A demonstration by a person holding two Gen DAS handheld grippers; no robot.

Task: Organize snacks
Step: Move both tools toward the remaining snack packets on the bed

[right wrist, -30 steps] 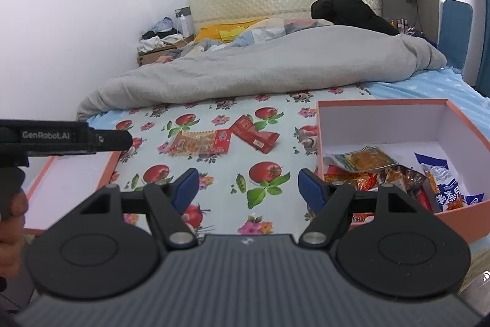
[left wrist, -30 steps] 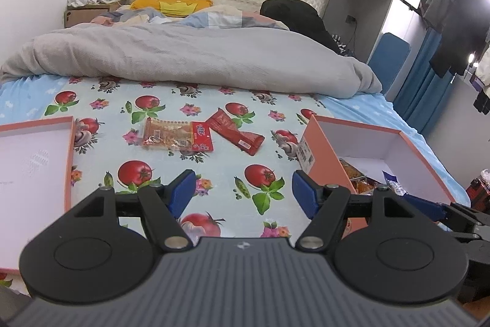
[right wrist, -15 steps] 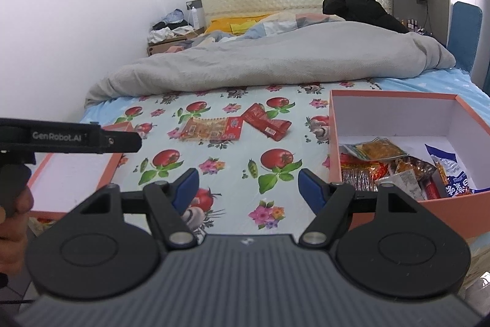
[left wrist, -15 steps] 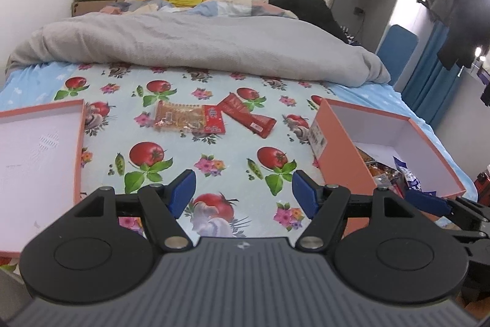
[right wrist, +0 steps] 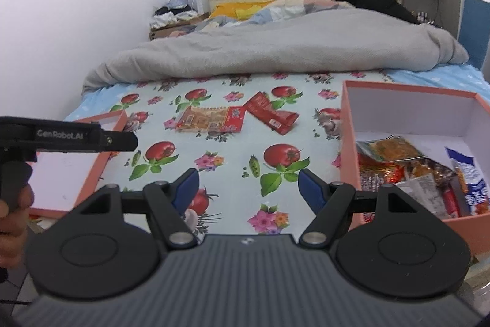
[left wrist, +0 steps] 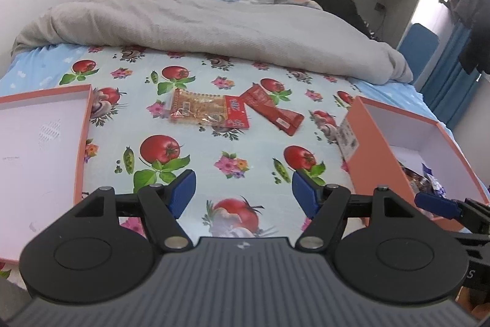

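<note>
Bed (left wrist: 232, 149) with tomato-print sheet, grey duvet (left wrist: 214, 32) bunched toward the headboard. Orange box (right wrist: 410, 124) at right, holding mixed snack packets. Box lid (left wrist: 39, 140) at left, inside up. Two loose snacks mid-sheet between them: clear-and-red packet (left wrist: 208, 112) touching a red packet (left wrist: 272, 109) at its right corner. Left tool (left wrist: 242, 193) and right tool (right wrist: 248, 189): both released, jaws wide, empty, above the sheet's near edge.
</note>
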